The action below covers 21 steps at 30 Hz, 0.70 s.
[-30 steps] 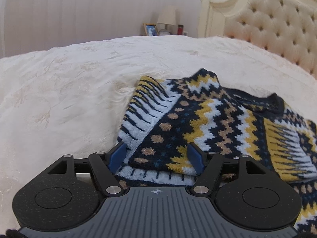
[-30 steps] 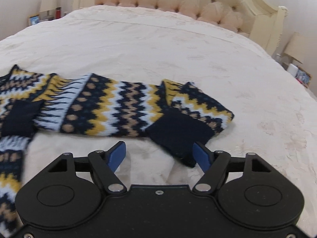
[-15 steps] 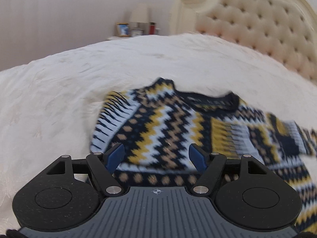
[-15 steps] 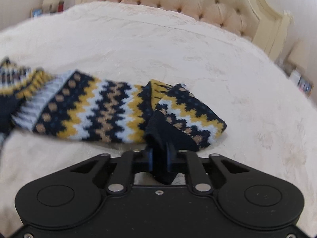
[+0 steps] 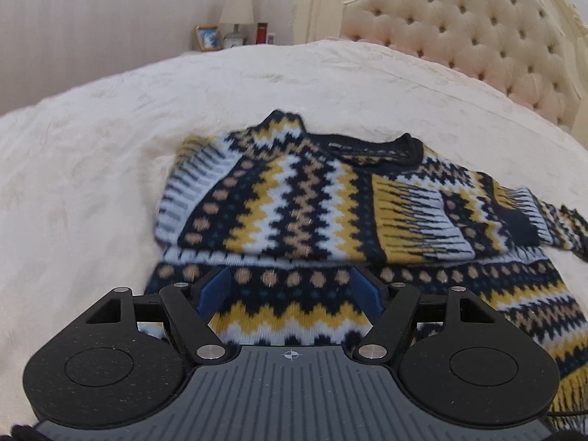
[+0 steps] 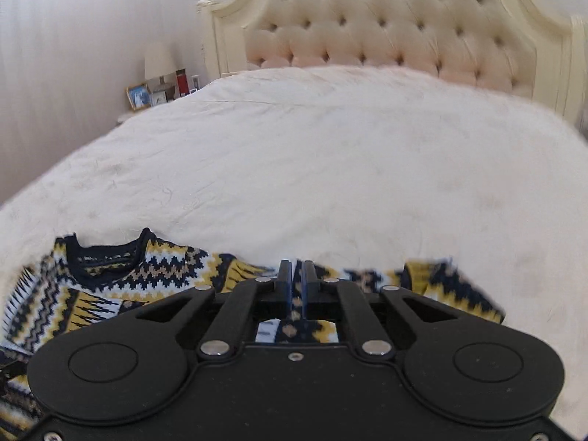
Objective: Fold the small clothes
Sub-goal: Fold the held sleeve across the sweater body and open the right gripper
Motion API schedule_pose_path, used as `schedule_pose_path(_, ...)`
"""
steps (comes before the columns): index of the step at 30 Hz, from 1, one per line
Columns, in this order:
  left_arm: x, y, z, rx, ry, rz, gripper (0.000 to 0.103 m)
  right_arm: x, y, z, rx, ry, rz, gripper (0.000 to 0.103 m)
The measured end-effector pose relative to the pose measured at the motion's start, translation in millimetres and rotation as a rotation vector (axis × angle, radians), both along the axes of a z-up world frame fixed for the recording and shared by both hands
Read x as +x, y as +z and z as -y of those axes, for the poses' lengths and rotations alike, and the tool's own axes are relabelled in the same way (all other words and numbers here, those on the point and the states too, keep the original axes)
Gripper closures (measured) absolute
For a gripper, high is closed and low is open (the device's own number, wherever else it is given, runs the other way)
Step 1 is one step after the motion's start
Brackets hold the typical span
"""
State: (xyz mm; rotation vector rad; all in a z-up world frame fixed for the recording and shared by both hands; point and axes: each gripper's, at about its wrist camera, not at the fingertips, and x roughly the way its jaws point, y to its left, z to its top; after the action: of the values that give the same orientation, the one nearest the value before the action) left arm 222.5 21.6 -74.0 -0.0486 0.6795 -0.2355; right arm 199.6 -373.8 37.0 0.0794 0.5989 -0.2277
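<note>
A small knitted sweater [image 5: 312, 205] with navy, yellow, white and tan zigzag bands lies on the white bed, its left sleeve folded across the chest. My left gripper [image 5: 290, 288] is open and empty, hovering over the sweater's lower body. In the right wrist view the sweater [image 6: 121, 275] lies at lower left with its navy neckline showing. My right gripper [image 6: 297, 275] is shut on the sweater's right sleeve [image 6: 452, 286] and holds it lifted above the bed.
The white bedspread [image 6: 349, 154] stretches far and right of the sweater. A tufted cream headboard [image 6: 386, 25] stands at the far end. A nightstand with a lamp [image 5: 237, 9], a photo frame and small items stands beside the bed at the back left.
My right gripper closed on the right sleeve's cuff and carried it up and leftward toward the body. My left gripper let go of the folded left sleeve and drew back, open.
</note>
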Motion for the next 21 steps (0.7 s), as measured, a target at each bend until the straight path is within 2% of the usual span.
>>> schedule_pose_path(2, -1.8, -5.2, 0.1, 0.024, 0.038, -0.015, 0.033, -2.6, -1.7, -9.0, -0.018, 0.021, 0.006, 0.071)
schedule_pose_path(4, -4.1, -10.4, 2.6, 0.072, 0.068, -0.002, 0.033, -8.8, -6.5, -16.6, -0.039, 0.014, 0.016, 0.041)
schedule_pose_path(6, -6.6, -15.1, 5.0, 0.108, 0.084, 0.018, 0.032, -18.6, -12.4, -20.5, -0.076, -0.014, 0.057, 0.035)
schedule_pose_path(8, -7.4, -19.7, 5.0, 0.111, 0.091, 0.021, 0.032, -26.8, -16.3, -18.6, -0.096, -0.038, 0.089, 0.032)
schedule_pose_path(10, -8.2, -24.3, 5.5, 0.112, 0.092, 0.034, 0.029, -34.1, -23.7, -13.7, -0.134, -0.102, 0.099, 0.004)
schedule_pose_path(11, -8.8, -26.9, 6.0, 0.115, 0.092, 0.043, 0.027, -37.1, -28.0, -11.2, -0.171, -0.150, 0.093, 0.000)
schedule_pose_path(13, -11.3, -31.7, 7.8, 0.121, 0.085, 0.057, 0.024, -38.3, -41.6, -5.1, -0.267, -0.236, 0.040, 0.001)
schedule_pose_path(15, -13.0, -33.3, 9.3, 0.127, 0.083, 0.069, 0.023, -37.0, -58.8, 4.9, -0.310, -0.228, -0.021, 0.005)
schedule_pose_path(16, -13.0, -33.4, 9.4, 0.127, 0.083, 0.070, 0.022, -38.6, -68.6, 13.5, -0.303, -0.215, -0.040, 0.020)
schedule_pose_path(18, -11.7, -33.8, 8.8, 0.123, 0.082, 0.066, 0.021, -37.4, -84.6, 25.6, -0.256, -0.213, -0.080, 0.038)
schedule_pose_path(21, -10.6, -34.8, 10.5, 0.128, 0.079, 0.060, 0.019, -40.6, -106.6, 44.1, -0.157, -0.260, -0.106, 0.040)
